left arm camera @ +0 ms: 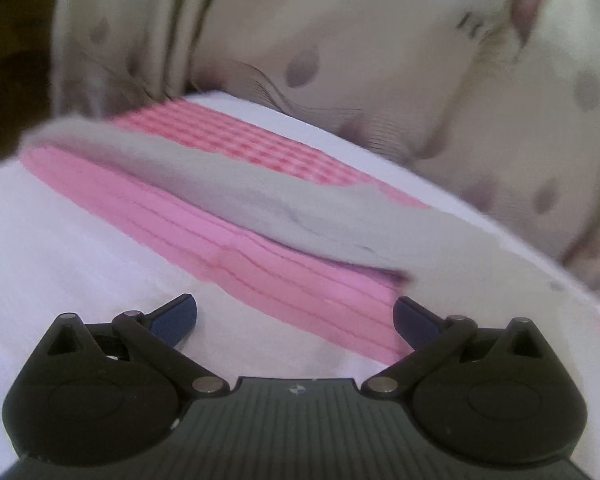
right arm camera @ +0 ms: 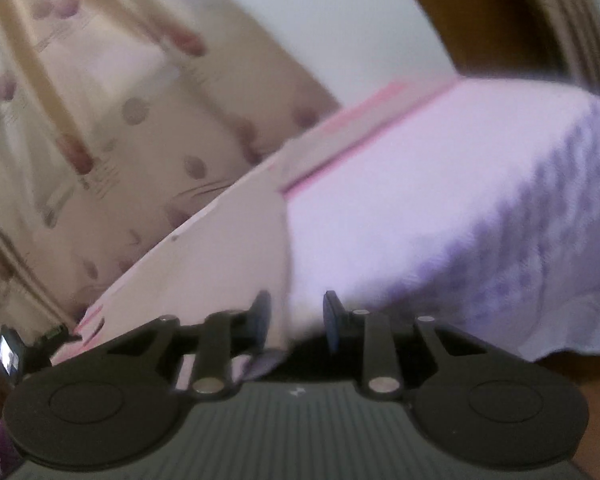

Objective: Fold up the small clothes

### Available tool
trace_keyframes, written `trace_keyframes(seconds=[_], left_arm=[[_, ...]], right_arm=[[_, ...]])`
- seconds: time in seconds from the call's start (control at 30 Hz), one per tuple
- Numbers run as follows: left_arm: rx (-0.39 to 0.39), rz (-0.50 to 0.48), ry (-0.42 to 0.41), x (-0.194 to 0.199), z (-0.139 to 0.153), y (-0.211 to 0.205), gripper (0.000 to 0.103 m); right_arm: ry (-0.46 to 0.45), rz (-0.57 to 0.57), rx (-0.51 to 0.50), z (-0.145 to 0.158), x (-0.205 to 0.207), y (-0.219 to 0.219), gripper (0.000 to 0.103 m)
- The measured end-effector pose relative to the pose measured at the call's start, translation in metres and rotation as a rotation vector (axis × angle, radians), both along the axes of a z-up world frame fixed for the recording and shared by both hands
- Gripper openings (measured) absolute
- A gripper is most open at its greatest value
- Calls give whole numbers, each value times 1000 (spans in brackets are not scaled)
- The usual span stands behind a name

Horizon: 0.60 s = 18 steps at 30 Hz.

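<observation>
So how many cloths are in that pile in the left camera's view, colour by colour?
pink ribbed cloth: 1
pink-and-white checked cloth: 1
grey cloth: 1
Total: 3 (whether the two pink ones are one garment cannot be told)

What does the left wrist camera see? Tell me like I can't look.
An open left gripper hovers over a white-covered bed. Ahead lies a pink ribbed garment with a grey cloth draped across it, and patterned beige curtains hang behind.
</observation>
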State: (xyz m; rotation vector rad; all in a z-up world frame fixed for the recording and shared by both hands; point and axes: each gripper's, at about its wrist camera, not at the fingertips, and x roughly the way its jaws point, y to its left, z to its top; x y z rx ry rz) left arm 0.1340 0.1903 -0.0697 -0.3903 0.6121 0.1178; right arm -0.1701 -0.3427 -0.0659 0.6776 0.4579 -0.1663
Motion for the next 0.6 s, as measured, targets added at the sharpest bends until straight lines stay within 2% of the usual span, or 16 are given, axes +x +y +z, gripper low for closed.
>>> trace_keyframes(seconds=[0.03,0.1,0.2,0.27,0.33,0.37,0.4,0.43,0.47,0.53,0.6], left_arm=[[-49,-31,-12,-11,3,2,103],[-84,-68,1,-26,4,3,103],[-104,-131,17,-47,3,0,103],[-72,-161,8,-62,3,-7,103],[-19,-188,-5,-75,3,-17,103],[13,-203,-3,-79,1,-22,103],[46,-218,9,-82,-2,-29,103],[65,-232,20,-83,-4,-34,103],[78,-253,31,-83,-5,-39,103],[80,-276,13,-85,-2,-46,103],[83,-290,-52,-85,10,-56,103]], right_arm=[[-2,13,-29,4,5,2,34],[-16,61,-71,10,19,9,45],[-27,130,-127,18,47,25,47],[-19,178,-159,20,68,35,48],[15,211,-210,17,86,42,58],[49,223,-228,13,95,44,67],[101,231,-240,7,101,46,70],[158,236,-243,0,106,47,70],[161,227,-271,-1,104,49,70],[177,244,-243,4,102,48,73],[153,250,-166,15,99,38,75]])
